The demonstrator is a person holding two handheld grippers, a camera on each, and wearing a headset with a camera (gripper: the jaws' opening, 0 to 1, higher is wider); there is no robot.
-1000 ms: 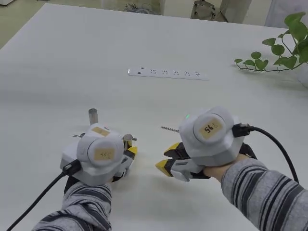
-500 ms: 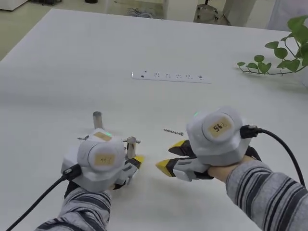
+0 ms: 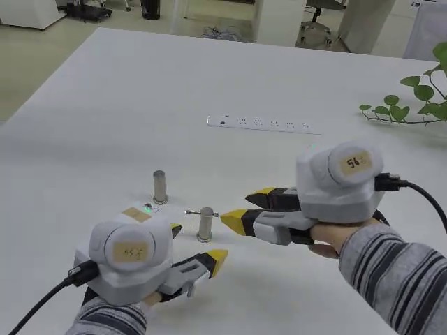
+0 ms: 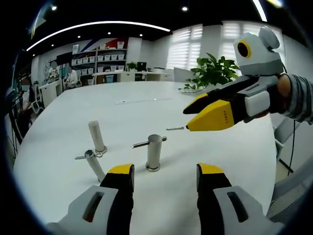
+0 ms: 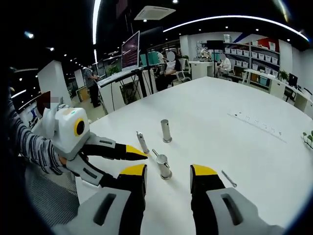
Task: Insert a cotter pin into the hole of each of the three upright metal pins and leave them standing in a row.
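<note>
Flanking a pinned post (image 3: pixel 205 223) in the head view, left tongs (image 3: pixel 198 242) and right tongs (image 3: pixel 246 206) gaped empty; a swing might topple it. Left gripper view: a bare post (image 4: pixel 97 136) stood ahead-left. Right gripper view: a loose cotter pin (image 5: pixel 228 178) lay flat just right of the jaws, probably hard to pinch.

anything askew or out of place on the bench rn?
Nothing damaged. The near pin seems to lean in the left gripper view, though that may be lens distortion. The far pin has no cotter in it, and a spare cotter pin lies loose nearby.
</note>
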